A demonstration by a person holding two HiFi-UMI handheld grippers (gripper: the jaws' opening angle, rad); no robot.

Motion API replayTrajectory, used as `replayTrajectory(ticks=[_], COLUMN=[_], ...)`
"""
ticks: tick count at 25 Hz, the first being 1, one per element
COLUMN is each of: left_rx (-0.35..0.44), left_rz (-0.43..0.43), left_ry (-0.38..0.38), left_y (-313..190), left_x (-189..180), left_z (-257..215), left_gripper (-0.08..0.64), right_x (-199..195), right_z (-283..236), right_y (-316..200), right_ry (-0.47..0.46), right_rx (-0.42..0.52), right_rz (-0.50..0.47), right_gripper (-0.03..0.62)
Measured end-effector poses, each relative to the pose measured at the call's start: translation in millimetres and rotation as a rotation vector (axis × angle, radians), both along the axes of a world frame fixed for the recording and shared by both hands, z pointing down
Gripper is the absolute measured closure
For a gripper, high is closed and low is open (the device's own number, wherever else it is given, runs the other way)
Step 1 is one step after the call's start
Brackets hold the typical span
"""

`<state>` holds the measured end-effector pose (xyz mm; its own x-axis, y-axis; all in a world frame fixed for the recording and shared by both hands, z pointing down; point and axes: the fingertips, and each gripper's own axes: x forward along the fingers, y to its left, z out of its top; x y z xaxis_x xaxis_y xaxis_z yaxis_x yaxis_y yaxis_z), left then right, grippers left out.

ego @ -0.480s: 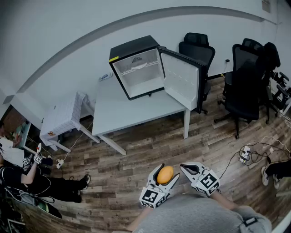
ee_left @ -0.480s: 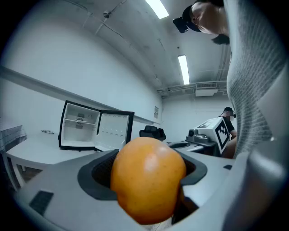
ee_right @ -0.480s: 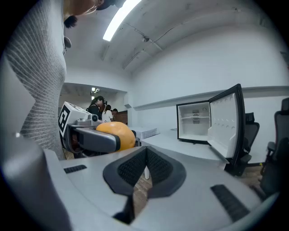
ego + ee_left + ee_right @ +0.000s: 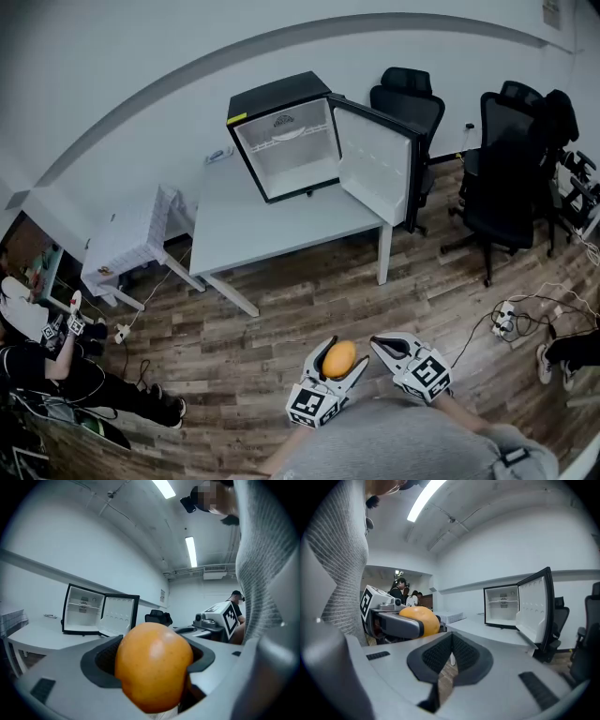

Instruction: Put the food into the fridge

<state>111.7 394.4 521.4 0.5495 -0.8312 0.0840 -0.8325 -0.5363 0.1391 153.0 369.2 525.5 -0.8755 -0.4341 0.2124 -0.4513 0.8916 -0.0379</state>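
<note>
Orange fruit (image 4: pixel 152 665) was gripped in the left tool (image 4: pixel 341 357), the right tool (image 4: pixel 451 656) was pressed together empty, and carrying forward to the open fridge (image 4: pixel 300 141) was judged next.

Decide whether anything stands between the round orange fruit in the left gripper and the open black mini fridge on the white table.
Nothing visible does. The left gripper holds the round orange fruit; the door of the black mini fridge is swung aside, and only wooden floor and bare white table lie between.
</note>
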Motion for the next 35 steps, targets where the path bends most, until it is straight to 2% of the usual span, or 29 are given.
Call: replayTrajectory(ticks=[10, 13, 35], left_rx=[0.003, 0.004, -0.016], left_rz=[-0.003, -0.002, -0.01], left_ry=[-0.003, -0.005, -0.018], left_y=[3, 5, 18], left_x=[4, 7, 17], left_z=[-2, -1, 2], left_gripper=[0.213, 0.213, 0.213], right_x=[-5, -7, 0], right_z=[13, 17, 24], right_y=[12, 16, 24], right_ry=[-0.059, -0.05, -0.031], right_rx=[-0.044, -0.052, -0.073], right_rz=[-0.093, -0.107, -0.122], right_gripper=[0.58, 0.58, 0.58])
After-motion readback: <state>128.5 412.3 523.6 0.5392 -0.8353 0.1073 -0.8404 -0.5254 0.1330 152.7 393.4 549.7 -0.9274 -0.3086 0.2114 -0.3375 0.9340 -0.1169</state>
